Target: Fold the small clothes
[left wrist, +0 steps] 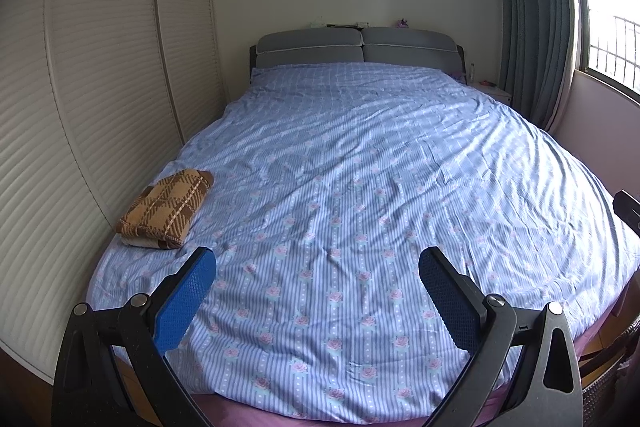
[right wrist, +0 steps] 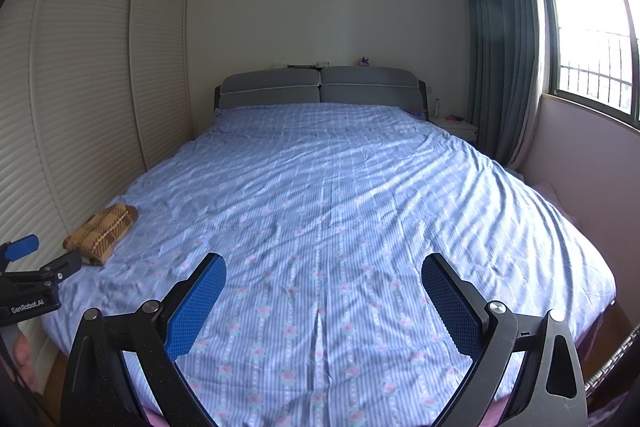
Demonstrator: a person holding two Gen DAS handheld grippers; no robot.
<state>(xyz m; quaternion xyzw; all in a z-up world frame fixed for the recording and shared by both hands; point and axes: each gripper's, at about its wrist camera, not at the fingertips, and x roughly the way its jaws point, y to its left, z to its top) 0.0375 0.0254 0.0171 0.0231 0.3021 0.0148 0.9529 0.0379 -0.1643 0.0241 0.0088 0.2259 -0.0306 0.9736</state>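
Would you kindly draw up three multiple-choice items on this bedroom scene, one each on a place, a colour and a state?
1. Where does the folded plaid garment lie?
A. Against the headboard
B. On the bed's near left part, by the wardrobe side
C. On the floor

2. What colour are the gripper pads?
A. Blue
B. Red
C. White

3. How do both grippers stand?
A. Shut on cloth
B. Open, holding nothing
C. One open, one shut

Answers: 1 B, the folded plaid garment rests on the bedspread near the louvred wardrobe. 2 A, the pads are blue. 3 B, the left gripper and right gripper have their jaws spread over bare bedspread.
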